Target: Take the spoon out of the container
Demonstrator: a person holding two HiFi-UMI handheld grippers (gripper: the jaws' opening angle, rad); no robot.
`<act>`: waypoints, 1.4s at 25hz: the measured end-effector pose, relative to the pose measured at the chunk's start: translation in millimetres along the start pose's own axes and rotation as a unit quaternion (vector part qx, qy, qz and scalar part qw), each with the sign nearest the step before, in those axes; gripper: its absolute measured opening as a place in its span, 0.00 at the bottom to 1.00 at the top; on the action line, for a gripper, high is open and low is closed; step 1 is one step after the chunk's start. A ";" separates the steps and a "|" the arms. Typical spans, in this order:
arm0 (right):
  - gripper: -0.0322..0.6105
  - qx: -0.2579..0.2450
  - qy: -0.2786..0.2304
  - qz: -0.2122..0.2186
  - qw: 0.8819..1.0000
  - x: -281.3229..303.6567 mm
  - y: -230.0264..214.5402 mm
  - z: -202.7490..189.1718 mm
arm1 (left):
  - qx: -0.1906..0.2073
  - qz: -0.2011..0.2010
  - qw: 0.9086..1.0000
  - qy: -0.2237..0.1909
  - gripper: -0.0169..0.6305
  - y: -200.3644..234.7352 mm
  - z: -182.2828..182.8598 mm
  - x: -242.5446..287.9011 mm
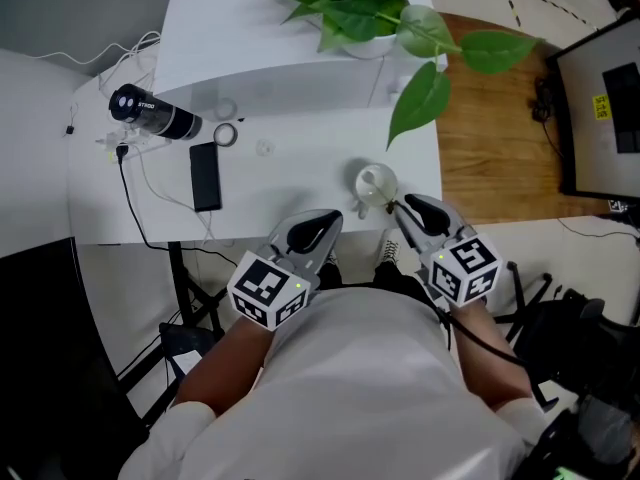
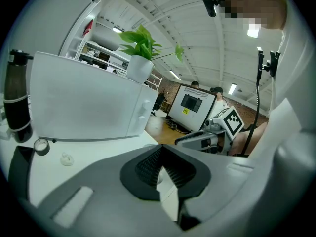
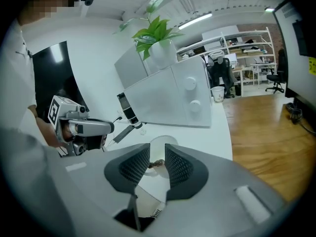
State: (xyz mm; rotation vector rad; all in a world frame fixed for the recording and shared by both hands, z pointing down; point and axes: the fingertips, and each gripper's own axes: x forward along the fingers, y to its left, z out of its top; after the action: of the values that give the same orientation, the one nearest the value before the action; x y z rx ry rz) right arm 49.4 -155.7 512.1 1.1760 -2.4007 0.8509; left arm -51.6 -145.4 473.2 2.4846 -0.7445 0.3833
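A small white container [image 1: 375, 182] stands near the front right edge of the white table [image 1: 300, 183]. My right gripper [image 1: 398, 208] sits just in front of it and open. In the right gripper view the container's rim [image 3: 163, 142] shows past the jaws, and a thin brown piece, seemingly the spoon's end [image 3: 157, 163], lies in the gap between the pads without being pressed. My left gripper [image 1: 322, 230] hovers at the table's front edge, left of the container, with its jaws together and nothing in them. The left gripper [image 2: 160, 154] points over the table top.
A white microwave-like box [image 1: 290, 73] with a potted plant [image 1: 370, 8] on top fills the back of the table. A black bottle [image 1: 155, 115], a tape roll [image 1: 226, 135], a black phone [image 1: 205, 176] and cables lie at the left. Wooden floor and a monitor [image 1: 605, 118] are at the right.
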 end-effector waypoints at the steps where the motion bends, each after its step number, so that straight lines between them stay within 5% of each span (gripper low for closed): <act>1: 0.21 0.008 0.002 -0.002 1.000 2.1 -1.6 -1.1 | -0.001 -0.001 1.000 0.002 0.03 0.6 -0.8 0.2; 18: 0.27 0.100 0.017 -0.002 0.995 21.2 -7.3 -23.1 | -0.018 -0.004 1.000 0.018 0.03 8.2 -11.7 -1.9; 35: 0.13 0.048 0.031 -0.004 0.998 23.0 -1.8 -18.2 | -0.017 -0.005 1.000 0.015 0.03 9.3 -8.0 -3.1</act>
State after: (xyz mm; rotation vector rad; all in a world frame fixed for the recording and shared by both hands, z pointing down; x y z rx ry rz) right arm 37.6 -158.7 538.9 1.1772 -2.3273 0.9958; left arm -60.4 -146.3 482.2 2.4445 -0.7205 0.3993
